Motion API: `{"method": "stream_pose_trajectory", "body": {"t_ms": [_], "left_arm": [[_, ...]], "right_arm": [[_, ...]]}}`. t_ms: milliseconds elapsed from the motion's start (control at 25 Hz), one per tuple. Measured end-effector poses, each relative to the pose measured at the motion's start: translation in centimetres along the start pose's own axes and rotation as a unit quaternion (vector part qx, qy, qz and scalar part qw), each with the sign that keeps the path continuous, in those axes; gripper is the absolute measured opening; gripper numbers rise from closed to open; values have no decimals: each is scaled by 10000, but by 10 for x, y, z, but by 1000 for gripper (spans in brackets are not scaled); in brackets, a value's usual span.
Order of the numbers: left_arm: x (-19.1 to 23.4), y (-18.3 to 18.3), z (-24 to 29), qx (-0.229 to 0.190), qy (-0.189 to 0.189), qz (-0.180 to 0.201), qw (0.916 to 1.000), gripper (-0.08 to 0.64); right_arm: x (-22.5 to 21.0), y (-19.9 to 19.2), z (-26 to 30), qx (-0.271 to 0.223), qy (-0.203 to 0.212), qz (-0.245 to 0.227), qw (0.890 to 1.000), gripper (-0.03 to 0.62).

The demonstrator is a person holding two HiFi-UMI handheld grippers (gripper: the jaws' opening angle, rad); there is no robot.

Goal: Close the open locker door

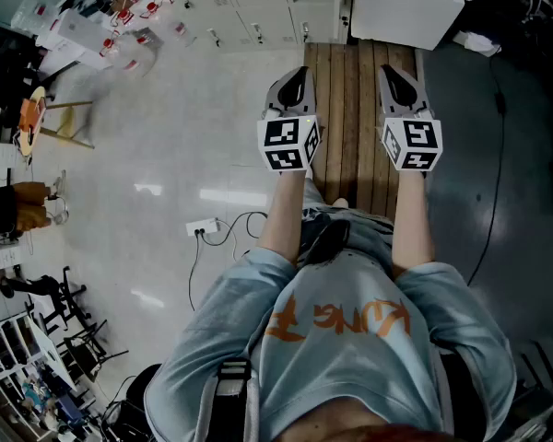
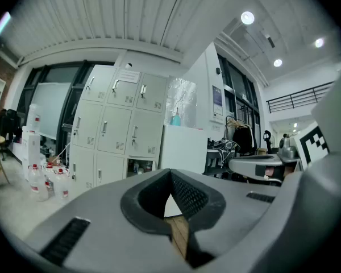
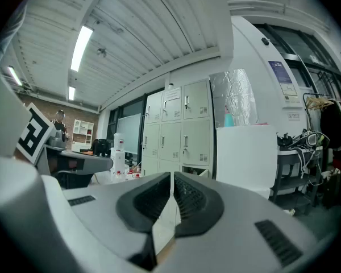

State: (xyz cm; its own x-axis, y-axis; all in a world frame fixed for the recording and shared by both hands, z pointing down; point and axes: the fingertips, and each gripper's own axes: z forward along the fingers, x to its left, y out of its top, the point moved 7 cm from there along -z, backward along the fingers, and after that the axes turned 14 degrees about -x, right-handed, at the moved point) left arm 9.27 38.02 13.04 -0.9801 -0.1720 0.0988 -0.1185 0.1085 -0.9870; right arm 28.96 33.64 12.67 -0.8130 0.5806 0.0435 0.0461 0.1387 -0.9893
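Forearms, 2 side by side, reach straight ahead above the wooden boards. Left gripper and right gripper face the lockers, jaws pressed together, empty.

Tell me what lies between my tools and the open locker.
In the head view, only bare wooden planks run from the left tool and right tool toward the lockers.

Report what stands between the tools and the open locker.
Nothing visible blocks the way. A low wooden bench runs ahead toward the open locker. A white box stands beside the locker, not in front of it.
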Motion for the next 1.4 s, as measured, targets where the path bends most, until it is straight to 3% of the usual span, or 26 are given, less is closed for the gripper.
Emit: {"method": "stream_pose_trajectory", "body": {"t_ms": [480, 1200, 1400], "left_arm": [[-14, -6, 15, 71, -116, -448, 9989, 18], [-3, 2, 51, -162, 47, -278, 9995, 18], [31, 1, 65, -168, 277, -367, 9988, 18]], "right_arm": [[-26, -8, 0, -78, -62, 297, 9995, 40], [-70, -2, 26, -387, -89, 289, 9988, 35], [-80, -4, 55, -413, -206, 353, 9983, 35]]}}
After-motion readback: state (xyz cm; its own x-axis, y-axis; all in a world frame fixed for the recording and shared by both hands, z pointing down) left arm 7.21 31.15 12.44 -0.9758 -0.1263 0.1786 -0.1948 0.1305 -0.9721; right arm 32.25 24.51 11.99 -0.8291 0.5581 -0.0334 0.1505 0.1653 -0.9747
